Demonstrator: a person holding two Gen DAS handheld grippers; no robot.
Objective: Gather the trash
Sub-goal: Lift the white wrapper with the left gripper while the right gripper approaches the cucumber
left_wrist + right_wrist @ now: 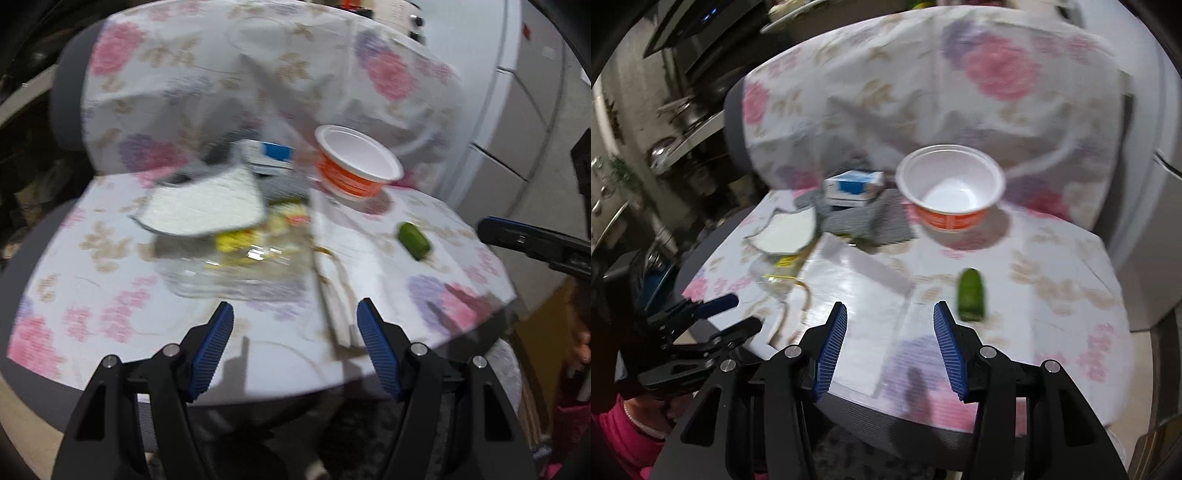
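Trash lies on a chair seat covered with a floral cloth [110, 317]. An orange and white cup [356, 162] stands at the back; it also shows in the right wrist view [951, 186]. A green cucumber piece [414, 240] [971, 293] lies at the right. A white face mask [207, 205] [786, 230], a clear plastic wrapper [236, 269], a blue and white box [271, 153] [853, 188] and a stained white napkin [343, 266] [864, 295] lie on the left and middle. My left gripper [295, 317] is open and empty at the seat's front edge. My right gripper [890, 317] is open and empty over the napkin.
The chair back [923, 81] rises behind the trash. A grey cloth [871, 221] lies under the box. Kitchen shelves with metal dishes [676, 136] stand at the left. A white appliance [524, 110] stands at the right. The left gripper shows in the right wrist view [713, 321].
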